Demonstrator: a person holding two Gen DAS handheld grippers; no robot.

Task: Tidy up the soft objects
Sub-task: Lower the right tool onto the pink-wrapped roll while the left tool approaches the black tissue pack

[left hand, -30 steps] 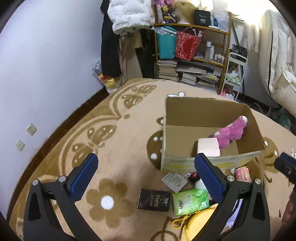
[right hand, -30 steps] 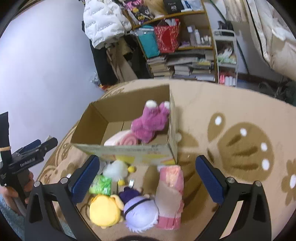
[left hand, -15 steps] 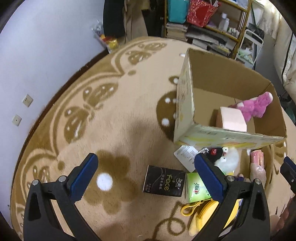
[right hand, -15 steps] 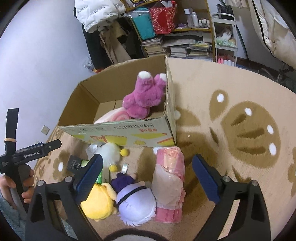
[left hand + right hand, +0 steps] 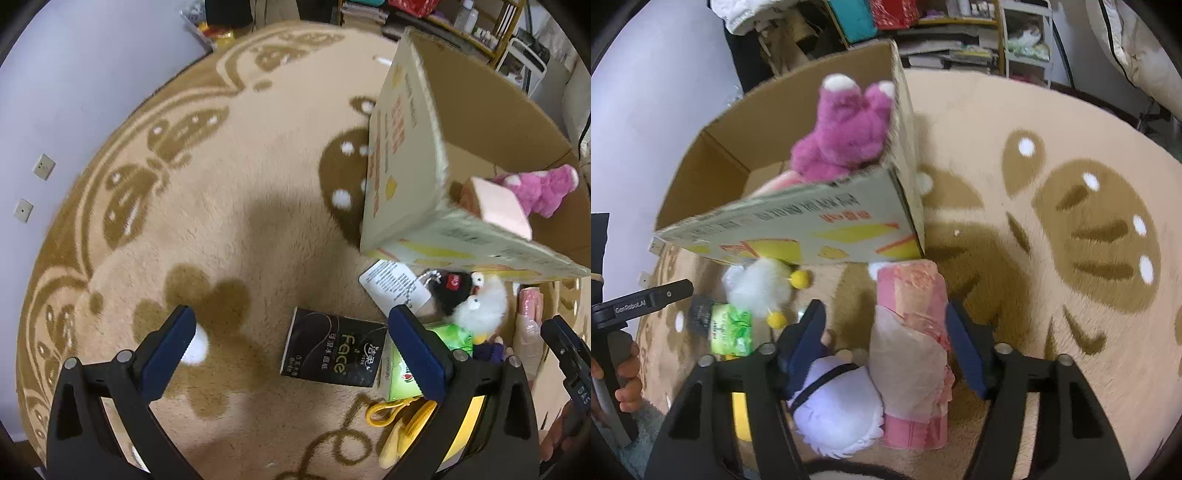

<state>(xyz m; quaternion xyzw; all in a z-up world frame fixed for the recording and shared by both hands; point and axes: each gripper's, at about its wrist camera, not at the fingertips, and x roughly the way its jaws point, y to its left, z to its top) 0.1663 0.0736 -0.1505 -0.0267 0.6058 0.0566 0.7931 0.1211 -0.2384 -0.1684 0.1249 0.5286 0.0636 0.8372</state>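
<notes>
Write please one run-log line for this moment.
right gripper: open, fingers straddle pink roll | left gripper: open, holds nothing | cardboard box: contains pink plush

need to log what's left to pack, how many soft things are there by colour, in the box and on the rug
Pink: 3 – plush and roll in the box, pack on the rug
White: 1 – chick
Lilac: 1 – doll
Yellow: 1 – pouch
Green: 1 – tissues
Black: 1 – tissues
Total: 8
</notes>
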